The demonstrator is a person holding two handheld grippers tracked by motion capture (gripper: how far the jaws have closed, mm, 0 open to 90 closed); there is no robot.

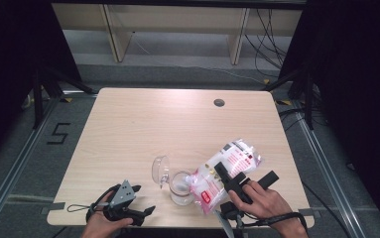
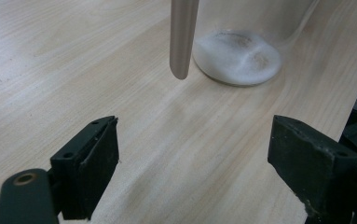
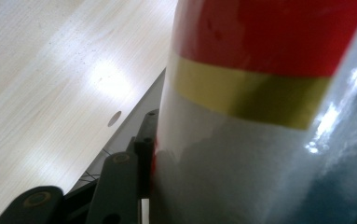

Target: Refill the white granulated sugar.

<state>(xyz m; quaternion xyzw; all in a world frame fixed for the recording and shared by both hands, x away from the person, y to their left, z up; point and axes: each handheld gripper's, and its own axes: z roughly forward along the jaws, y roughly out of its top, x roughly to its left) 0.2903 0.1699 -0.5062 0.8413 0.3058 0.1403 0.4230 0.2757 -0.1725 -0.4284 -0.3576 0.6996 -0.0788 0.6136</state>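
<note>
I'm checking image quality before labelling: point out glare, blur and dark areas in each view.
High view: black surroundings, evenly lit table. Left gripper view: sharp jaws, slightly soft glass jar. Right gripper view: the bag is blurred from closeness, with white glare on its film and on the tabletop.

The left gripper (image 1: pixel 128 206) rests low at the worktop's near edge, close to its left corner, jaws spread wide with nothing between them. The right gripper (image 1: pixel 237 181), raised near the right corner, has its jaws clamped on a bag (image 1: pixel 225 168).

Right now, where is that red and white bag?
In the high view the bag is tilted at the table's near right, clamped in the right gripper, its lower end over the glass jar.
</note>
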